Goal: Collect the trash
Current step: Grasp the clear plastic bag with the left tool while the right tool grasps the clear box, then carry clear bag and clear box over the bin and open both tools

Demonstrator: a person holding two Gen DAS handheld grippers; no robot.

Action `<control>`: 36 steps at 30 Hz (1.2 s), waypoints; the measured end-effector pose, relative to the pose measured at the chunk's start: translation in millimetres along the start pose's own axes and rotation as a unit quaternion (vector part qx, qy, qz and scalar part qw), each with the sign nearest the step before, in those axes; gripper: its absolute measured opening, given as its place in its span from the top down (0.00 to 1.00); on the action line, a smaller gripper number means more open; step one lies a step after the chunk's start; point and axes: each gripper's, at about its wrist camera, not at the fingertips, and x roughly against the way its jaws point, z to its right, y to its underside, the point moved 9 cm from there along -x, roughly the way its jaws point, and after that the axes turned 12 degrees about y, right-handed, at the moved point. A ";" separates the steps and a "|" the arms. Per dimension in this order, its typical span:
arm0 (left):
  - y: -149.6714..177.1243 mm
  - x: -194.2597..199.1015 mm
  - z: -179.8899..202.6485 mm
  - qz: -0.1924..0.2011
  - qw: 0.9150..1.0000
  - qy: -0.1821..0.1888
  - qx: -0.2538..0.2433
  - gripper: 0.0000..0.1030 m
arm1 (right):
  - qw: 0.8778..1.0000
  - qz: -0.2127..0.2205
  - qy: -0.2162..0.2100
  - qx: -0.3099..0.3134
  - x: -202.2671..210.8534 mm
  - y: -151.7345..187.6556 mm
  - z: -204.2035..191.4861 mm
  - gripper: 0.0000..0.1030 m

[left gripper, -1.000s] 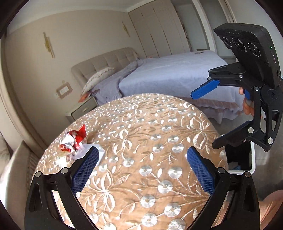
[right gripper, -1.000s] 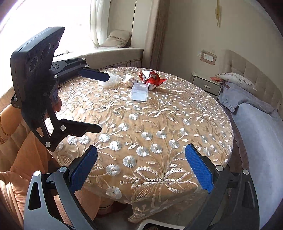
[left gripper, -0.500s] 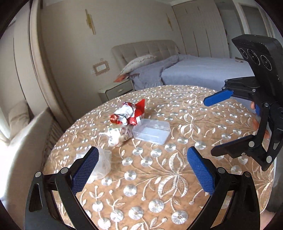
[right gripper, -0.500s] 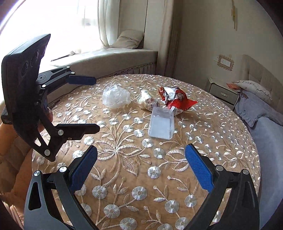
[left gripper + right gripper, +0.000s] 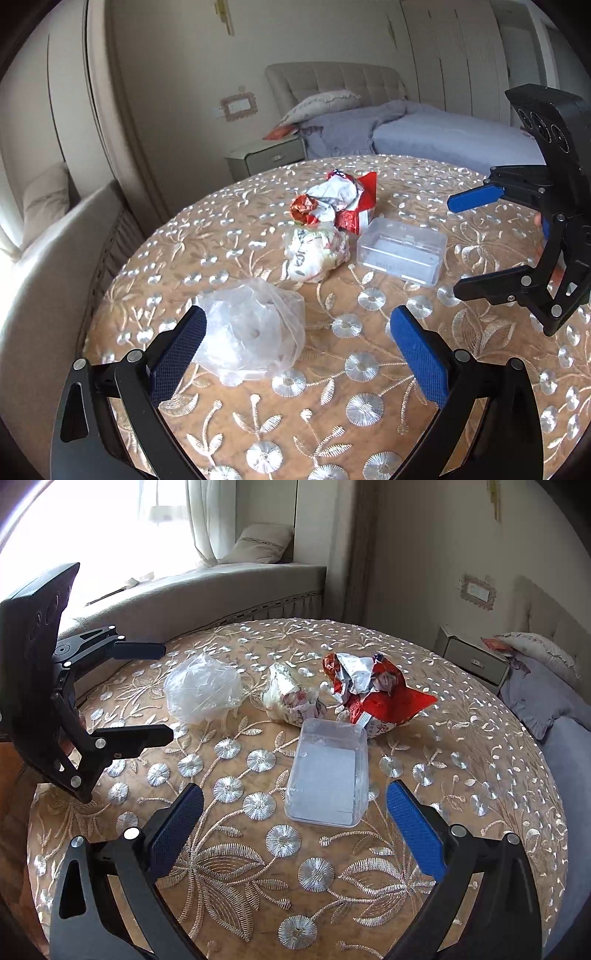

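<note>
On the round embroidered table (image 5: 351,387) (image 5: 258,867) lie a crumpled clear plastic bag (image 5: 251,332) (image 5: 203,690), a crumpled printed wrapper ball (image 5: 316,253) (image 5: 291,698), a red and silver snack wrapper (image 5: 338,203) (image 5: 373,690) and a clear plastic box (image 5: 400,249) (image 5: 328,771). My left gripper (image 5: 299,354) is open, with the plastic bag just inside its left finger. My right gripper (image 5: 295,830) is open, with the clear box between and just ahead of its fingertips. Each gripper shows in the other's view: the right (image 5: 476,240), the left (image 5: 155,690).
A bed (image 5: 424,133) and a nightstand (image 5: 266,158) stand beyond the table. A cushioned window seat (image 5: 221,587) runs along its other side. The table edge falls away close behind the trash on the wall side.
Both grippers have swung toward the trash and moved closer. The bag now sits at my left gripper's fingers and the box at my right gripper's. Nothing was grasped.
</note>
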 end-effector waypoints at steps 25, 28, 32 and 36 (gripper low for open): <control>22.9 -28.6 -10.3 -0.084 0.995 0.015 0.058 0.46 | 0.997 -0.076 -0.003 -0.014 -23.7 25.2 -12.3 0.41; 25.4 -14.0 7.2 -0.074 0.995 0.022 0.058 0.46 | 0.997 -0.070 -0.002 -0.016 -5.3 32.2 -13.5 0.41; 28.9 4.2 35.8 -0.066 0.997 0.027 0.044 0.46 | 0.998 -0.064 -0.003 -0.020 19.6 45.2 -15.7 0.41; 32.6 19.0 70.1 -0.063 0.997 0.032 0.022 0.46 | 0.998 -0.056 0.000 -0.021 43.5 59.1 -18.8 0.41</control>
